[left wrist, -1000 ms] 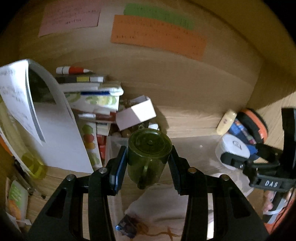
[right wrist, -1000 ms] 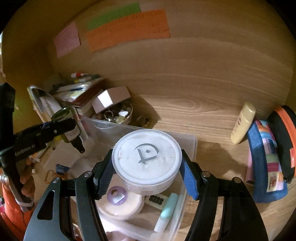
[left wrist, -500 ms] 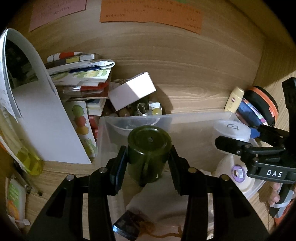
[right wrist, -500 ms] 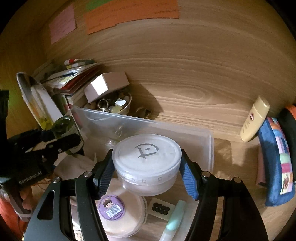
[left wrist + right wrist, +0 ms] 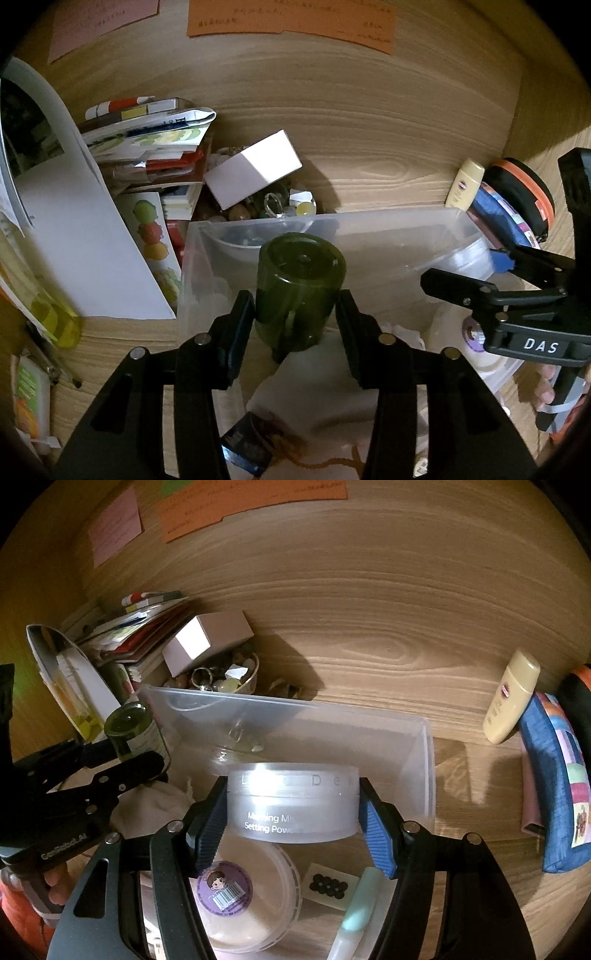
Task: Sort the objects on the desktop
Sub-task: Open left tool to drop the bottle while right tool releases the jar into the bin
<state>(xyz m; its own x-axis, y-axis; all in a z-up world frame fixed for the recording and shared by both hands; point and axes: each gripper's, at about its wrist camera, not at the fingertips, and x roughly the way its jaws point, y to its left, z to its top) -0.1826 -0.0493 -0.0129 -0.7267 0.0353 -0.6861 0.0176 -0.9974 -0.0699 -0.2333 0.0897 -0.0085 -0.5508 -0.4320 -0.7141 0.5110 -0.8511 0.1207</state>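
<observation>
Powder jar (image 5: 293, 803) & green bottle (image 5: 301, 291) now lower in bin (image 5: 421, 775).

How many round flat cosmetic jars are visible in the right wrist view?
2. The setting powder jar is held in the right tongs over the clear bin; the purple-sticker jar lies in it. Others may be hidden.

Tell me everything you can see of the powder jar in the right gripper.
The powder jar is a low, round, frosted translucent tub with a wider lid band and white lettering on its wall, partly readable as "Setting Pow...". The right gripper is clamped on its sides with its blue ribbed pads, holding it roughly level. It hangs inside the clear plastic bin, above a round cream container with a purple sticker; whether they touch is unclear.
</observation>
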